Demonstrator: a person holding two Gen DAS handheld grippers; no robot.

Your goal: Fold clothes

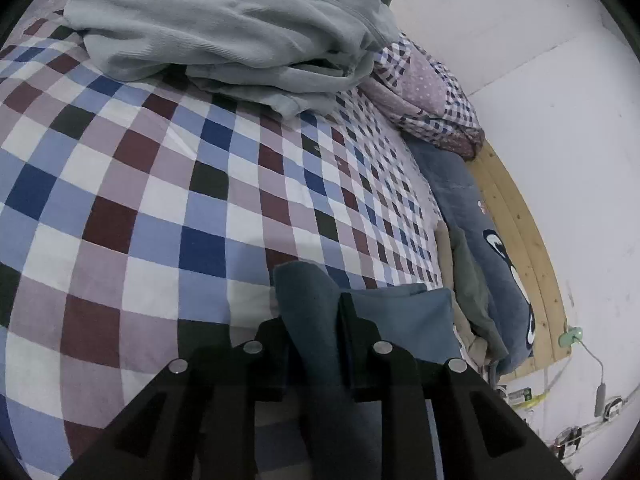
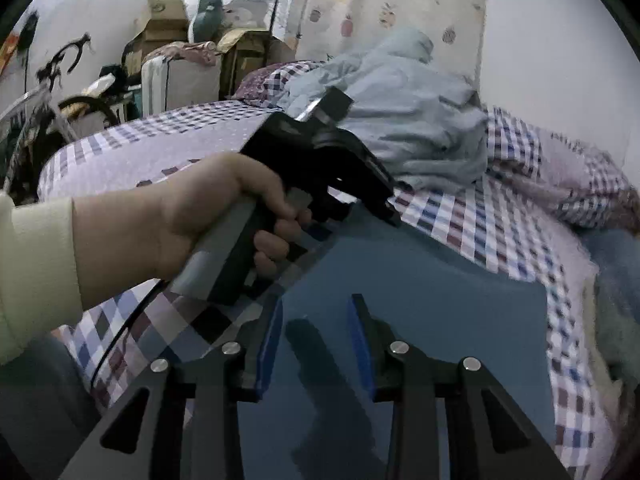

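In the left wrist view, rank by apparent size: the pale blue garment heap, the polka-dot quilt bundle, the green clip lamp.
1. pale blue garment heap
2. polka-dot quilt bundle
3. green clip lamp

Fisheye nearness distorts true sizes.

My left black two-finger gripper [image 1: 312, 320] has matte angular arms with round silver screw heads. My right black gripper [image 2: 316, 320] carries blue pads [image 2: 362, 344] inside its jaws. My pale cream sleeve [image 2: 32, 276] ends at the hand [image 2: 180, 216] around a grey handle [image 2: 224, 256].

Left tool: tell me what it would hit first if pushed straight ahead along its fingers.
The left tool, already shut on the blue cloth, would probably run onto the checked bedsheet first. The grey sweatshirt lies further on, though depth is unclear.
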